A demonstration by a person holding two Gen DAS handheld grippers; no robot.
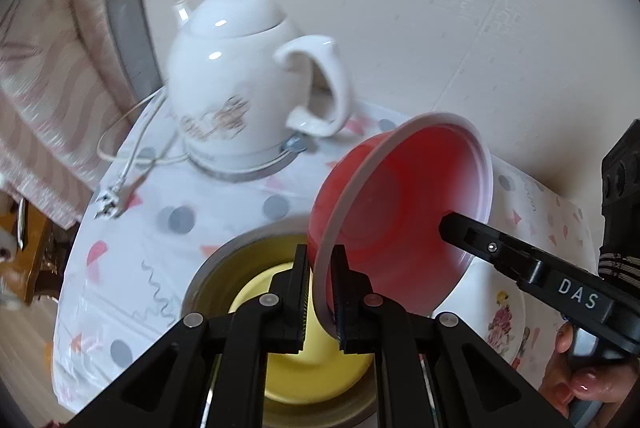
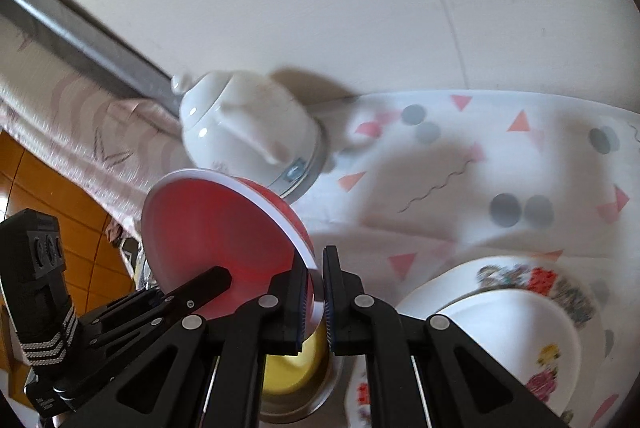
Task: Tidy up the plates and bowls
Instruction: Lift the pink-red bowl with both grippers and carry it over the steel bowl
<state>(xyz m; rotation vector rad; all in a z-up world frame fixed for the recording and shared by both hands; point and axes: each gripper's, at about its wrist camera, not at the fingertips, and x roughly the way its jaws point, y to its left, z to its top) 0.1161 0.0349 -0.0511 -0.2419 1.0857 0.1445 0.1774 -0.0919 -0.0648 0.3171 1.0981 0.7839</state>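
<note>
Covering the tabletop is a white cloth with grey dots and pink triangles, against a pale papered wall. Both left tongs and right tongs clench the tilted red bowl's rim above a yellow bowl, apparently nested in a steel one; a white kettle stands behind.
</note>
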